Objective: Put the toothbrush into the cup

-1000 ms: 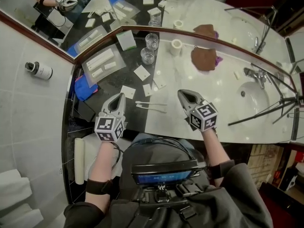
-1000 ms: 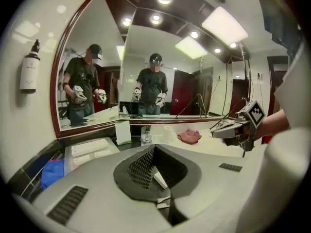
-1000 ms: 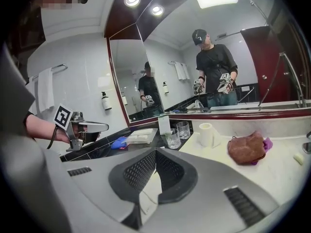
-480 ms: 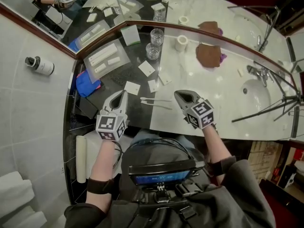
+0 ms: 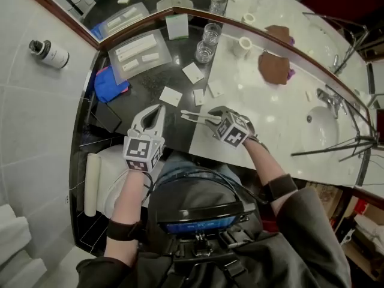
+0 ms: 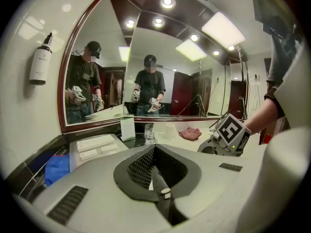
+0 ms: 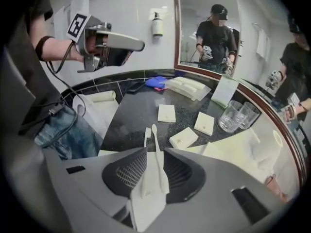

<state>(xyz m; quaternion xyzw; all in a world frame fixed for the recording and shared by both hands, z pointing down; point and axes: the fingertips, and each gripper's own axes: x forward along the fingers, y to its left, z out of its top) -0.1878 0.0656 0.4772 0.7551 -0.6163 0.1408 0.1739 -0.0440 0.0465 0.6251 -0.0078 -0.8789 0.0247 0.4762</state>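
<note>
A white toothbrush (image 5: 193,116) lies flat on the counter where the black stone meets the white marble. In the right gripper view the toothbrush (image 7: 155,139) runs straight in between the jaws, on a white wrapper. My right gripper (image 5: 211,115) points down over it. Its jaws have just been opening and stand open, a gap on each side of the handle. Two clear glass cups (image 5: 207,42) stand upright at the back by the mirror, also in the right gripper view (image 7: 232,115). My left gripper (image 5: 157,110) hovers to the left over the black stone, shut and empty (image 6: 155,152).
Several small white packets (image 5: 171,96) lie between the toothbrush and the cups. A clear tray (image 5: 138,53) and a blue cloth (image 5: 108,83) sit back left. A brown cloth (image 5: 273,68), a faucet (image 5: 329,98) and a sink (image 5: 318,128) are on the right. A tripod leg (image 5: 336,147) crosses the sink.
My right gripper has swung left and down and rolled over, and its jaws now stand open around the toothbrush. The left gripper has edged slightly forward.
</note>
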